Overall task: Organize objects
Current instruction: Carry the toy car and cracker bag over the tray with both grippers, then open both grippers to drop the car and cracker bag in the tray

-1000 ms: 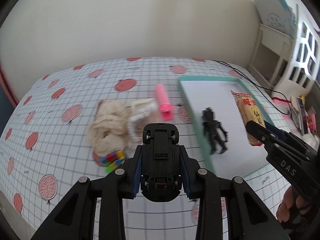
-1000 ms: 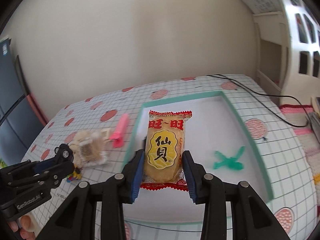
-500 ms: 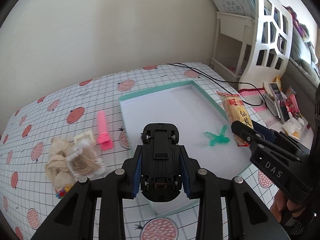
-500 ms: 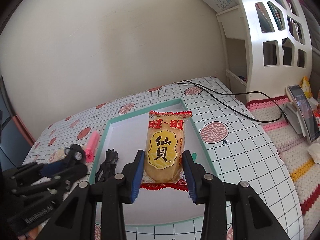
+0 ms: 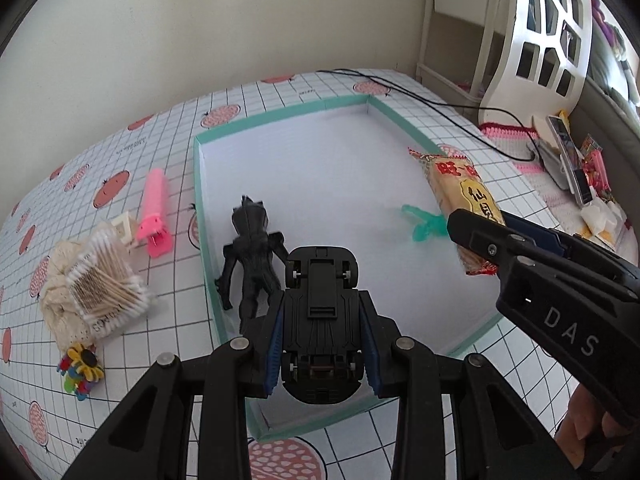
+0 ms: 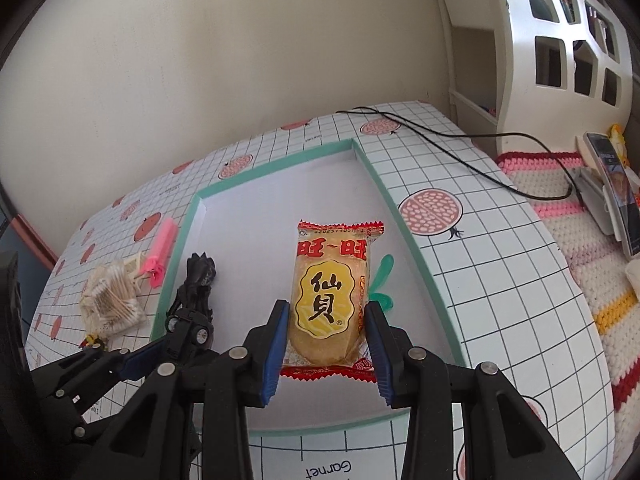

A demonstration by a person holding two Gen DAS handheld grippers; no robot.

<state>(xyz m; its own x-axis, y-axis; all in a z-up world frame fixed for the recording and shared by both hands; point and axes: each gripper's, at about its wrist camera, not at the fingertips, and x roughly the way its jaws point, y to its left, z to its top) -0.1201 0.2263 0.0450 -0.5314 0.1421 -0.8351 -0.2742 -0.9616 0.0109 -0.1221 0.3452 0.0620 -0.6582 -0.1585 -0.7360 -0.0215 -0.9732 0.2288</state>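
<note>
Two loads hang over the teal-rimmed tray (image 5: 404, 124): left tongs (image 5: 322, 344) pinching a black toy car (image 5: 320, 320), right tongs (image 6: 326, 344) pinching a rice-cracker packet (image 6: 332, 292); lower each onto bare floor ahead, clear of the black figure (image 5: 252, 256) and green clip (image 5: 424, 224), before spreading.

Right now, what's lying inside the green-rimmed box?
Inside the box lie a black figure and a green plastic piece. The held toy car and snack packet cover some floor.

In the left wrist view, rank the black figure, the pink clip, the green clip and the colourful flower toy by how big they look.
1. Black figure
2. Pink clip
3. Green clip and colourful flower toy: they look alike, and the right gripper hides part of the green clip, so I leave them unranked.
</note>
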